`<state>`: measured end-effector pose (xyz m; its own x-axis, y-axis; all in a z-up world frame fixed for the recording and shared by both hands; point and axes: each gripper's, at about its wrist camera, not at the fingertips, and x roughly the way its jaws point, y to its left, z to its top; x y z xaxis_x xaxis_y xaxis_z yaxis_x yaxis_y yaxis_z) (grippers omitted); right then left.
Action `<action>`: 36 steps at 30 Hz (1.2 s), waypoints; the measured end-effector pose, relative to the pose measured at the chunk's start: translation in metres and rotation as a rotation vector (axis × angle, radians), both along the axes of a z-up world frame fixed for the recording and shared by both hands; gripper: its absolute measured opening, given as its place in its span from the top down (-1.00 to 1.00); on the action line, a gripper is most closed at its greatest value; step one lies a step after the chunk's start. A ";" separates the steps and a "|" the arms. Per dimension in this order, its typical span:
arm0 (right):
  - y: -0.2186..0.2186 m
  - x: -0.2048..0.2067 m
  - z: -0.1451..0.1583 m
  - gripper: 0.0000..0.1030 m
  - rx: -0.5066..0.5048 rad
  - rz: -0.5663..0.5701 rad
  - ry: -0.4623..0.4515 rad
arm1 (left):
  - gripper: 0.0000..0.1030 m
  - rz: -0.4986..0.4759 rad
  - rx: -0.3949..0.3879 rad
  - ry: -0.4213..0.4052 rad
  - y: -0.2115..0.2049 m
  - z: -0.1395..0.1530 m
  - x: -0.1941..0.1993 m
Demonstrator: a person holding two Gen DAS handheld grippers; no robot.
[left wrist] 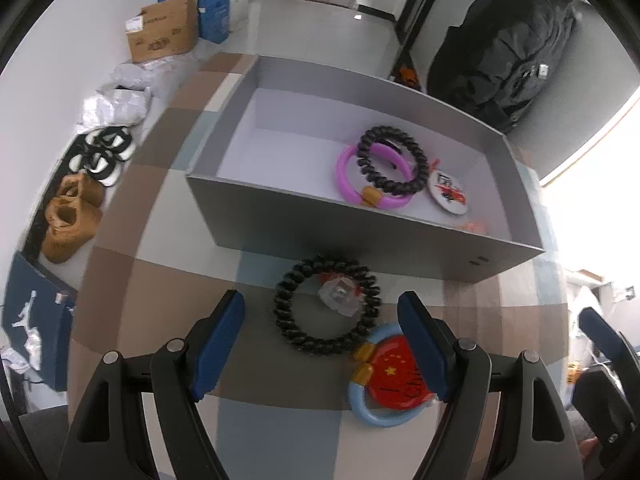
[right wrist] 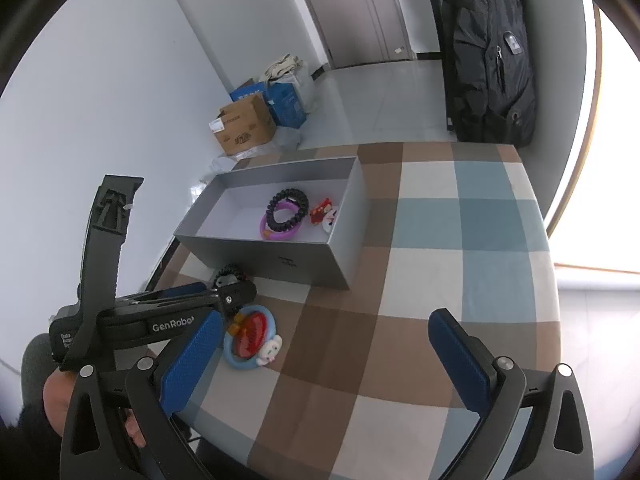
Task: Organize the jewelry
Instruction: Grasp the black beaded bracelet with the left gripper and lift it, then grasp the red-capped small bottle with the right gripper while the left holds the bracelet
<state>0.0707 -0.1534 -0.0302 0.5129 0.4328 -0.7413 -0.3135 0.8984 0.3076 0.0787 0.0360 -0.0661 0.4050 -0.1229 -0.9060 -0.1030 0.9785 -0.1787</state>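
Observation:
A black spiral bracelet (left wrist: 280, 312) lies on the checked tablecloth in front of the grey box (left wrist: 320, 216), with a small clear charm (left wrist: 338, 298) inside its loop. My left gripper (left wrist: 322, 340) hovers open just above it, pads either side and touching nothing. Beside it lies a blue ring (left wrist: 374, 420) (right wrist: 250, 362) with a red badge (left wrist: 394, 376) on top. Inside the box are a pink ring (left wrist: 344, 168), another black spiral bracelet (left wrist: 390, 160) and a round badge (left wrist: 448, 196). My right gripper (right wrist: 326, 360) is open and empty over the cloth, to the right of the left gripper (right wrist: 224, 294).
The grey box (right wrist: 280, 256) stands near the table's far left edge. On the floor beyond are a cardboard box (right wrist: 244, 128), blue boxes (right wrist: 286, 104), shoes (left wrist: 68, 216) and plastic bags. A black backpack (right wrist: 492, 52) stands behind the table. A hand (right wrist: 60, 396) holds the left gripper.

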 end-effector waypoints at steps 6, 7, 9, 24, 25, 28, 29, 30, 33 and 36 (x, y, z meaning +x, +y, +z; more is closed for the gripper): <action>0.002 -0.001 0.000 -1.00 -0.012 0.007 -0.003 | -0.01 -0.018 0.019 0.002 -0.004 0.001 0.000; 0.002 -0.001 0.000 -1.00 -0.012 0.007 -0.002 | 0.06 -0.018 0.010 0.002 -0.004 0.002 0.000; 0.002 0.000 0.000 -1.00 -0.010 0.006 -0.003 | 0.07 -0.015 -0.006 0.004 -0.002 0.002 0.000; 0.004 0.000 0.000 -1.00 -0.014 0.009 -0.005 | 0.13 -0.016 -0.162 -0.008 0.008 0.011 -0.005; 0.005 0.000 -0.001 -1.00 -0.016 0.009 -0.005 | 0.13 -0.018 -0.171 -0.010 0.009 0.013 -0.005; 0.005 0.001 -0.001 -1.00 -0.013 0.004 0.000 | 0.13 -0.021 -0.201 -0.022 0.011 0.020 -0.009; 0.004 0.001 -0.001 -1.00 -0.012 0.001 0.002 | 0.13 -0.021 -0.210 -0.027 0.013 0.023 -0.010; 0.005 0.002 -0.002 -1.00 -0.010 -0.001 0.004 | 0.13 -0.020 -0.221 -0.035 0.014 0.026 -0.012; 0.006 0.003 -0.003 -1.00 0.003 0.000 0.015 | 0.13 -0.015 -0.246 -0.068 0.021 0.036 -0.019; 0.011 0.006 -0.005 -1.00 0.028 0.011 0.034 | 0.13 0.003 -0.270 -0.101 0.032 0.046 -0.024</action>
<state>0.0768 -0.1424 -0.0353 0.4823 0.4596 -0.7457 -0.3126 0.8855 0.3436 0.0547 0.0679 -0.0204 0.4922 -0.3527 -0.7958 -0.0739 0.8940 -0.4420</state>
